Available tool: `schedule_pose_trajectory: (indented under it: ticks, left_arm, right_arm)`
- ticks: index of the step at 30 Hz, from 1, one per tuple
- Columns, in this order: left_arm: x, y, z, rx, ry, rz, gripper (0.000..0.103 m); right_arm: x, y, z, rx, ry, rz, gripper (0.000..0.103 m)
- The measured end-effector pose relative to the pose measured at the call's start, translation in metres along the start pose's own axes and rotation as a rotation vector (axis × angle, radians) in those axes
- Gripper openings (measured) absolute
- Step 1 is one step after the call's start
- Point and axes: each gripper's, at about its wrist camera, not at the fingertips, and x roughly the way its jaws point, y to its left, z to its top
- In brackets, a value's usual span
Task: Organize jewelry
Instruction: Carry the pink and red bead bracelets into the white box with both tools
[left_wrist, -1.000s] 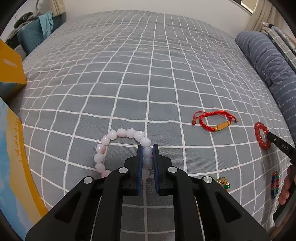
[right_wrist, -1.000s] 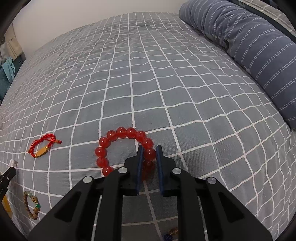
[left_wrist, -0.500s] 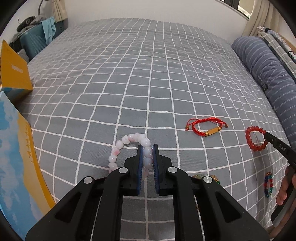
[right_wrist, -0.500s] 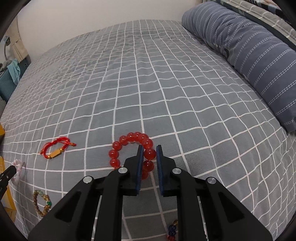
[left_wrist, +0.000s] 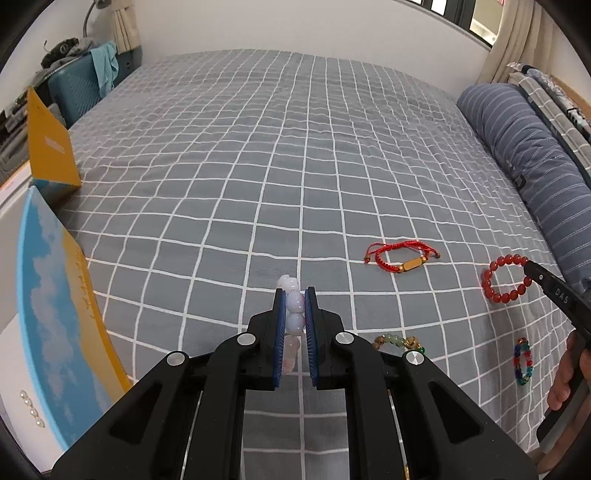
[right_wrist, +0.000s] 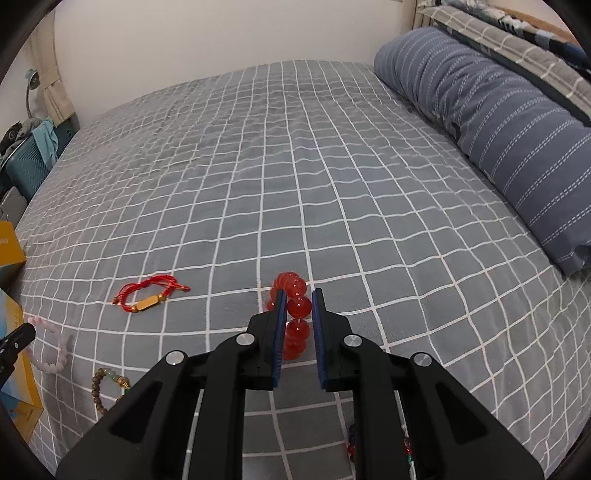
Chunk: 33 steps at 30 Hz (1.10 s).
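Both grippers (left_wrist: 294, 295) (right_wrist: 298, 297) clamped on bead bracelets (left_wrist: 294, 311) (right_wrist: 297, 306)

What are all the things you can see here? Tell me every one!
pink bead bracelet: 1, pale pink, pinched in the left gripper
red bead bracelet: 1, red, pinched in the right gripper
red cord bracelet: 1, red with gold bar, lying on bedspread
brown-green bead bracelet: 1, on bedspread
multicolour bead bracelet: 1, on bedspread
bedspread: 1, grey, white grid
pillow: 1, blue striped
boxes: 2, yellow and blue, bed's left edge
left gripper: black, shut
right gripper: black, shut
hand: 1, holding right gripper
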Motion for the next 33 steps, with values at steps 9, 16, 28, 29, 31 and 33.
schedule_pose_trajectory:
  ticks: [9,16,28,29,31,33]
  left_arm:
    - [-0.029,0.0,-0.004,0.007,-0.028,-0.001,0.01]
    - [-0.053,-0.001,-0.007,0.008,-0.05,-0.004,0.01]
    - [-0.092,0.002,-0.011,0.005,-0.09,-0.012,0.01]
    - [-0.095,0.003,-0.012,0.003,-0.093,-0.011,0.01]
    - [-0.1,0.004,-0.012,0.003,-0.097,-0.009,0.01]
    - [-0.106,0.006,-0.014,0.001,-0.099,-0.005,0.01]
  right_arm:
    - [-0.026,0.005,-0.003,-0.013,-0.022,0.002,0.013]
    - [-0.049,0.01,-0.003,-0.028,-0.041,0.007,0.013]
    - [-0.085,0.031,-0.01,-0.086,-0.055,0.029,0.013]
    - [-0.088,0.034,-0.011,-0.094,-0.057,0.031,0.013]
    - [-0.094,0.042,-0.012,-0.108,-0.057,0.033,0.013]
    - [-0.101,0.05,-0.012,-0.122,-0.061,0.035,0.013]
